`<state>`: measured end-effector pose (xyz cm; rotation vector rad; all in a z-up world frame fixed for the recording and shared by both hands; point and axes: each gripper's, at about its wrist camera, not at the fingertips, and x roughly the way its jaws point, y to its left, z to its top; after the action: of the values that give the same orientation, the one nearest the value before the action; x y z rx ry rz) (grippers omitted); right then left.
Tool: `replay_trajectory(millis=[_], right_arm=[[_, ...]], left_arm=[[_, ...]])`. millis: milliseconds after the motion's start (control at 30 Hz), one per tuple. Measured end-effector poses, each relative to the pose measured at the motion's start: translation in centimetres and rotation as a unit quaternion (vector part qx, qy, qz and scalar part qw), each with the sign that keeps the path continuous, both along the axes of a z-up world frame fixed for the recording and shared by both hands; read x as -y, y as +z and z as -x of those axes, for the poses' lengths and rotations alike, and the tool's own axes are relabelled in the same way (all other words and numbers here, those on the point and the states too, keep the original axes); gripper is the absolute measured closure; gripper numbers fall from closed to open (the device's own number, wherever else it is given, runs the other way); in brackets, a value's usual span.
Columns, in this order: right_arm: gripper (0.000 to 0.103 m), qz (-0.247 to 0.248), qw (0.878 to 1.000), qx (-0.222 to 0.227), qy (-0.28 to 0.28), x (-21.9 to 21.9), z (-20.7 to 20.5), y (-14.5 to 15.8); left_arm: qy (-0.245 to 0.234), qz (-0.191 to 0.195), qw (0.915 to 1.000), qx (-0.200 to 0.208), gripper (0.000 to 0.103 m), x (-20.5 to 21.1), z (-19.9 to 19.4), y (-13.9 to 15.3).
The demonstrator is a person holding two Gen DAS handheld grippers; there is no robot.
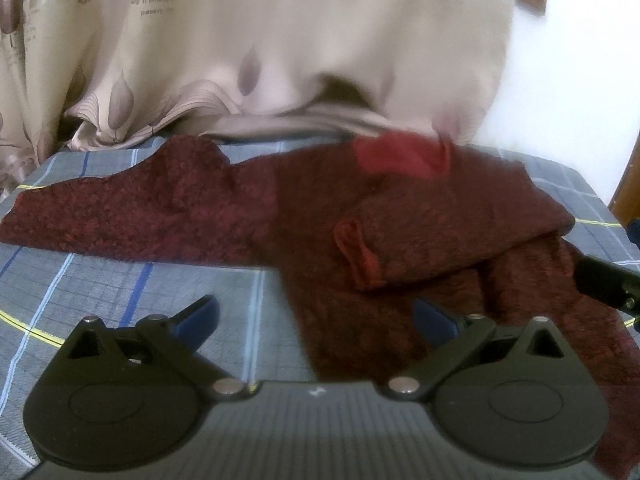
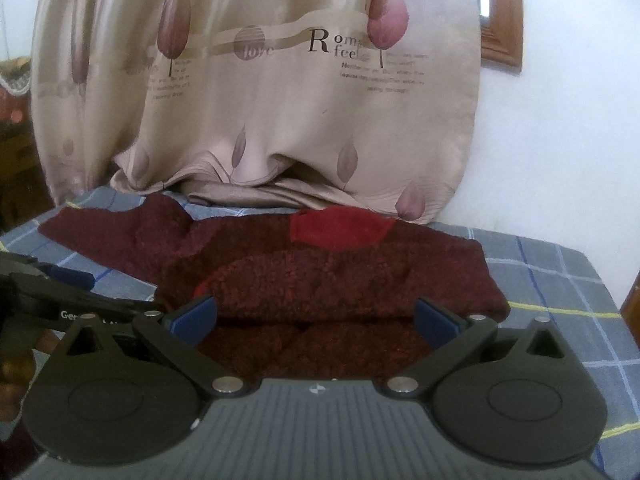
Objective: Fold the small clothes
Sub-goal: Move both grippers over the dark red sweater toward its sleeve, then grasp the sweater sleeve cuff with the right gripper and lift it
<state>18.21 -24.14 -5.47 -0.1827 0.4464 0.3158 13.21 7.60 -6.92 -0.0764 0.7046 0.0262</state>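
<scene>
While the dark red knitted sweater (image 1: 320, 216) lies spread across the grey plaid cloth (image 1: 100, 288), we hold our left gripper (image 1: 316, 320) with its blue-padded fingers (image 1: 202, 316) wide apart and empty, over the sweater's lower left edge. One sleeve (image 1: 432, 236) is folded across the body, its cuff toward the middle; the other stretches out to the left. Further right, our right gripper (image 2: 316, 320) also stands spread and empty, over the garment's near hem. A beige printed curtain (image 2: 260, 100) hangs behind.
</scene>
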Motion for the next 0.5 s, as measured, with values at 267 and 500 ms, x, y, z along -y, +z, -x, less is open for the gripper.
replay_trajectory(millis=[267,500], right_arm=[[0.004,0.010,1.000,0.007,0.021,-0.7,-0.9,-0.4],[0.016,0.046,0.996,0.006,0.071,-2.4,-2.6,-1.5]], left_arm=[[0.004,0.002,1.0000,-0.003,0.000,-0.6,-0.5,-0.5],[0.021,0.015,0.9996,-0.014,0.000,-2.4,-0.2,-0.8]])
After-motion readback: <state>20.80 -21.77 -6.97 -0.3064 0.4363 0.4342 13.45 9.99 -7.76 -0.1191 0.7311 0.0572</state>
